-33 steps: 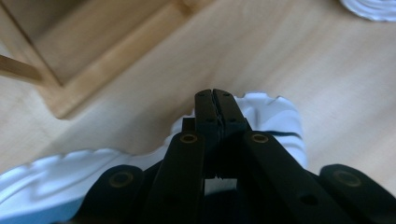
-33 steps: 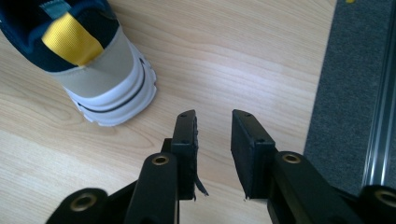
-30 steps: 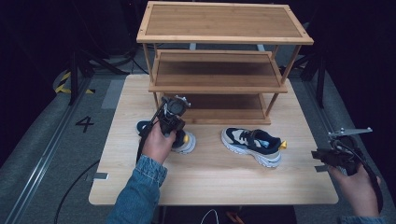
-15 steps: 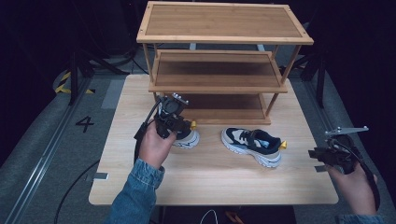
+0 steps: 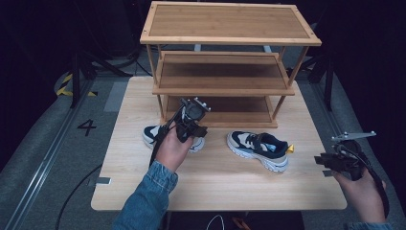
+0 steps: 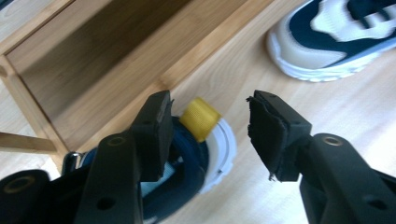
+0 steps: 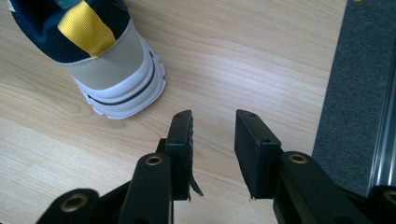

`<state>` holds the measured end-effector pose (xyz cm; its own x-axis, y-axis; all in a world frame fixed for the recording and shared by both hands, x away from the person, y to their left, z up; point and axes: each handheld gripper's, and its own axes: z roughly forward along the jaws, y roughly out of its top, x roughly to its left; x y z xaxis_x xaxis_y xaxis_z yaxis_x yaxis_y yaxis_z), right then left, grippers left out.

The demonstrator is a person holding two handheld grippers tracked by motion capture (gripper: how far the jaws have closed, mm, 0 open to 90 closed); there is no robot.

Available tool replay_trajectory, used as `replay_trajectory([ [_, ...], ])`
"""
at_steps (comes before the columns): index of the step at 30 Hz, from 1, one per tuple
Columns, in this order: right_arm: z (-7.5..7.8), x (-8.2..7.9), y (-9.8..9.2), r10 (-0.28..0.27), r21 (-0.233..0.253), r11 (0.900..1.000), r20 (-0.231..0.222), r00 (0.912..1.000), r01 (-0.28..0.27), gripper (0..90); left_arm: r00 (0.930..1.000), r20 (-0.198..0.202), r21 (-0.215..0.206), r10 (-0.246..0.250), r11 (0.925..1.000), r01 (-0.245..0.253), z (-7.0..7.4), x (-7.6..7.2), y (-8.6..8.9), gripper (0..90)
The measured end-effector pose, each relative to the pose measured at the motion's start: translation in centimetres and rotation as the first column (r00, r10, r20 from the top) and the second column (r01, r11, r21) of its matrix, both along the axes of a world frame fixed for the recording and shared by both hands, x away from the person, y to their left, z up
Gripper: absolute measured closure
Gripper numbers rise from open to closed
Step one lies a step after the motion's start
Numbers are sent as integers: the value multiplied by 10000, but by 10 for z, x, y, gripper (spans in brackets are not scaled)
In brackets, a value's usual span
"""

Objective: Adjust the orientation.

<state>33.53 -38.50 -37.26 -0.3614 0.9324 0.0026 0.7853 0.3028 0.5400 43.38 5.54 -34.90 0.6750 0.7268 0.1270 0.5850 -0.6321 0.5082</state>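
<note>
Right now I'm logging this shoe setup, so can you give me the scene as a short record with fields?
surface: wooden table
furniture: three-tier wooden rack at the table's far side, shelves bare
left shoe: in front of the rack, partly hidden by the left hand
right shoe: on the table, apart from both grippers
left gripper: open, jaws over the left shoe's heel and yellow pull tab
right gripper: open, holds nothing, near the table's right edge

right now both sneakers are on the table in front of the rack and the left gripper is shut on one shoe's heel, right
Not quite: the left gripper is open over the heel of the left sneaker, as the left gripper view shows. Both sneakers do sit on the table before the rack.
</note>
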Motion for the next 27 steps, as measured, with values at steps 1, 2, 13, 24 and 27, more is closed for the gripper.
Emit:
replay_trajectory([
  [1, 0, -1, -1, -49, -47, 10000, -5, 10000, 49, 681, 10000, -57, 106, -20, 9999, 21, -3, 2, -3, 526],
  [2, -1, -1, -3, -142, -60, 9999, -38, 9999, 142, 681, 9999, -106, 268, -9, 9996, 12, -6, 3, -6, 526],
  [13, 1, -7, -5, -345, -152, 9993, 40, 9994, 346, 685, 9996, -203, 773, 215, 9968, -198, -15, 10, -8, 835],
  [24, 3, -2, -2, -170, -93, 9998, 61, 9998, 171, 686, 9949, -921, 38, -410, 9991, 415, -6, -4, 0, 873],
  [27, 4, 5, 3, -31, -83, 10000, 108, 9999, 32, 686, 9913, -1163, -143, -613, 9981, 600, -2, -14, 7, 873],
])
